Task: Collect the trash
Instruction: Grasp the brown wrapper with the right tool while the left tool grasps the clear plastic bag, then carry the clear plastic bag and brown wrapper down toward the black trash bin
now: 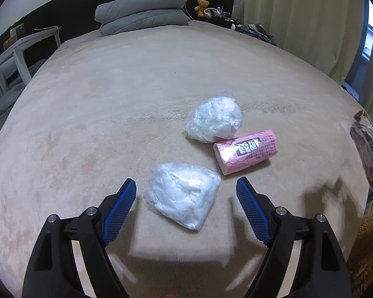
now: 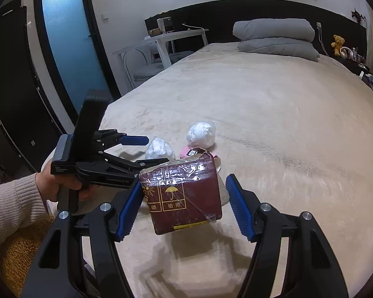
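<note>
plastic bundles point(image 1: 184, 198): 2 | pink roll point(image 1: 246, 151): 1 | maroon box point(image 2: 184, 193): 1 | folded duvets point(image 1: 141, 12): 1

The dark red carton point(image 2: 184, 193) bears yellow handling signs, a sun and an umbrella, with Chinese characters beneath; under the umbrella they read 怕雨. The pink roll point(image 1: 246, 151) carries a black label with white Chinese characters and small print, too blurred to read. The left gripper point(image 2: 150, 150) shows faint lettering, illegible.

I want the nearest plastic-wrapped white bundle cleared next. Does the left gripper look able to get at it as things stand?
Probably yes. The left gripper has open jaws set either side of the nearest white bundle, and nothing lies between them on the bed. The pink roll lies apart, beyond it.
</note>
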A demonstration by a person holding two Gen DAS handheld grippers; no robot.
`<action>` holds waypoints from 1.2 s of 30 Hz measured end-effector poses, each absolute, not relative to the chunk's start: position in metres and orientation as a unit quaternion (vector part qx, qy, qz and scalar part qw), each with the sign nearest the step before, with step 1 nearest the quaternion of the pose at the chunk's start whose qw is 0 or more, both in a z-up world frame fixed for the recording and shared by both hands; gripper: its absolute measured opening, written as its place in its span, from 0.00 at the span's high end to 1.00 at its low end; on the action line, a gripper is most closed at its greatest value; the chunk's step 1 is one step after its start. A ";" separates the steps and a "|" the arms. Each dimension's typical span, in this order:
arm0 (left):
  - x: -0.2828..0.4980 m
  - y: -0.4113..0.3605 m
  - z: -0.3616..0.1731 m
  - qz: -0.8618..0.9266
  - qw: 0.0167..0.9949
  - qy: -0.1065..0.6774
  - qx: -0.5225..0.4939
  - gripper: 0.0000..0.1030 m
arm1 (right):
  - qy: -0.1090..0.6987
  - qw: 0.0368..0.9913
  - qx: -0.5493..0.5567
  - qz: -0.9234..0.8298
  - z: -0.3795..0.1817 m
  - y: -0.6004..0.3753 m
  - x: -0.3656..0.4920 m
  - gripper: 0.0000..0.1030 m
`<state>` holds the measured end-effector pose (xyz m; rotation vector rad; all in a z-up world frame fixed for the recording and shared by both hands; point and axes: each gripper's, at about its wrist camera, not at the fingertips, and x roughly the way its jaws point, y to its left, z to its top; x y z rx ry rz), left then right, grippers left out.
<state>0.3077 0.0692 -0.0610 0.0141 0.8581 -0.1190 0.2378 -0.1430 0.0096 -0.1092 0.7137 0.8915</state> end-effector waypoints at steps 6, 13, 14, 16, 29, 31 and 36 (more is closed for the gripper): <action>0.322 0.072 -0.075 -0.054 0.900 0.432 0.003 0.45 | 0.337 0.843 -0.050 0.416 0.012 -0.152 0.240 0.36; 0.313 0.072 -0.068 -0.051 0.904 0.425 0.003 0.46 | 0.346 0.847 -0.044 0.401 0.007 -0.160 0.248 0.36; 0.312 0.071 -0.067 -0.051 0.904 0.424 0.004 0.46 | 0.347 0.847 -0.043 0.399 0.006 -0.161 0.249 0.36; 0.307 0.070 -0.062 -0.051 0.906 0.420 0.002 0.46 | 0.351 0.848 -0.043 0.395 0.004 -0.162 0.251 0.36; 0.250 0.072 -0.012 -0.038 0.928 0.368 -0.033 0.46 | 0.361 0.855 -0.029 0.371 -0.001 -0.160 0.244 0.36; 0.237 0.071 -0.004 -0.037 0.932 0.358 -0.036 0.46 | 0.361 0.857 -0.024 0.367 0.000 -0.161 0.241 0.36; 0.204 0.069 0.009 -0.036 0.939 0.336 -0.060 0.46 | 0.363 0.859 -0.014 0.361 -0.001 -0.165 0.226 0.36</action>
